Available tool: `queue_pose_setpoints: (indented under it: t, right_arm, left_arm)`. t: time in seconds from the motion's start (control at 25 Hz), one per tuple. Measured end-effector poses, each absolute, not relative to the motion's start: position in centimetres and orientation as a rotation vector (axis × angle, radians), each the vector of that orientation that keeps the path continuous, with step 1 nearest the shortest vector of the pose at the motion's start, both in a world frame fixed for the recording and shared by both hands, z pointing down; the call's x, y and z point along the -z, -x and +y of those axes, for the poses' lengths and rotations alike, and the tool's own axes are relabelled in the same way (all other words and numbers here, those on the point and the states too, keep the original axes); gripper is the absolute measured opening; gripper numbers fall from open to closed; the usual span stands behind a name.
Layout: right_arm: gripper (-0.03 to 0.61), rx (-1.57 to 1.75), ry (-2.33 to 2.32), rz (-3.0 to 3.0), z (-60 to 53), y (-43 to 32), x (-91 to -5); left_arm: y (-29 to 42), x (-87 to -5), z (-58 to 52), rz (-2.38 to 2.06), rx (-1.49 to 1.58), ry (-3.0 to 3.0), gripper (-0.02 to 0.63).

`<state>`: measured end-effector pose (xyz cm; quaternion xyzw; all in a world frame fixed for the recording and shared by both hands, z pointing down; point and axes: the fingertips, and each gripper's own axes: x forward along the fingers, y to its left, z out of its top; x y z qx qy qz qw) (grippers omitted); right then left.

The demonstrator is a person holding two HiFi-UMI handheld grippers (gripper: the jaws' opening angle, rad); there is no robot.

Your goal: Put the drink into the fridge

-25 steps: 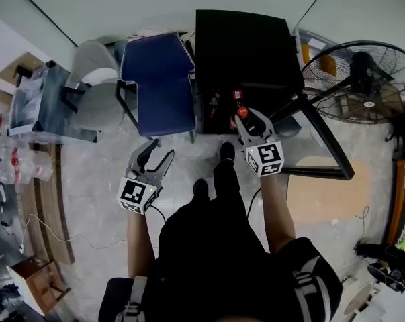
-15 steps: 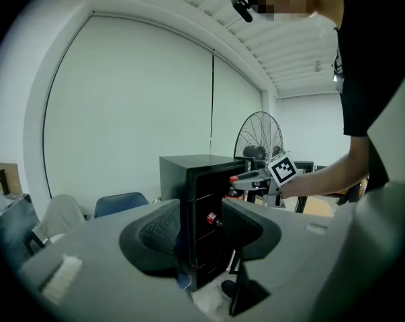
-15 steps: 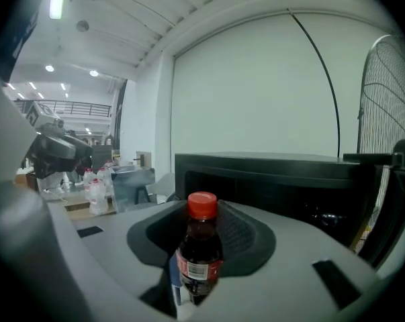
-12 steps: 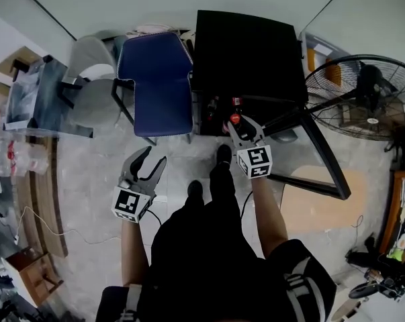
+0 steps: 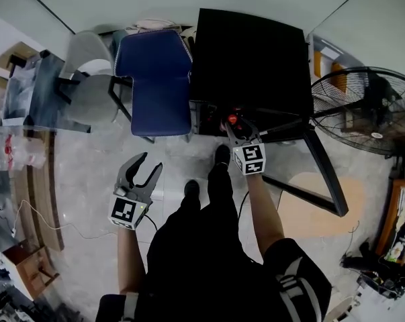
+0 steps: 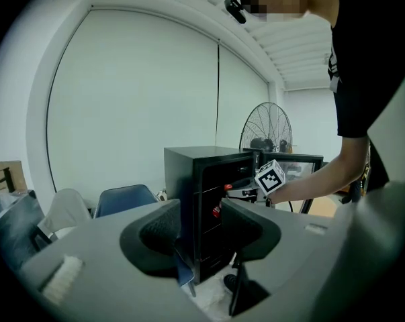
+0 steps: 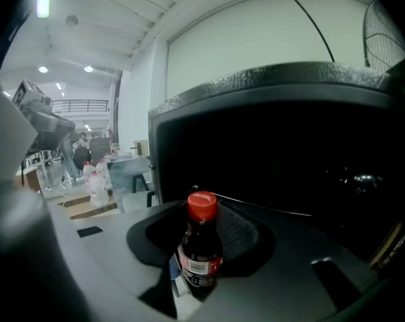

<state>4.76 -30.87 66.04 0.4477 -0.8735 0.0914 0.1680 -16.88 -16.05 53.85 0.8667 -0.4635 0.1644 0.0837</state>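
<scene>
Bottle (image 7: 199,250) tight between right tongs (image 5: 233,127)

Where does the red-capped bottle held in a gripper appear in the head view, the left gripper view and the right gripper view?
Head view: the bottle is near the centre, at the open front of the fridge.
Left gripper view: only the bottle's red cap shows, small, just right of centre.
Right gripper view: the bottle is at bottom centre, clamped between the jaws.
Shared landmark: the black fridge.
</scene>
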Motion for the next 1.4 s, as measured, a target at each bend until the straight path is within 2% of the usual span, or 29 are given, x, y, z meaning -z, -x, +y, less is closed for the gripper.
queue_pose_setpoints:
  t: [0.44, 1.4]
  right_arm:
    - [0.133, -0.305, -1.267, -2.432, -34.6, -4.4, -70.7]
    - [0.133, -0.303, -1.333, -2.363, -40.2, -2.2, -76.2]
  left_arm:
    - [15.6, -53.1, -16.6, -1.381, -0.462, -2.595, 0.190]
    - [18.4, -53.4, -15.1, -1.428, -0.507, -2.520, 0.189]
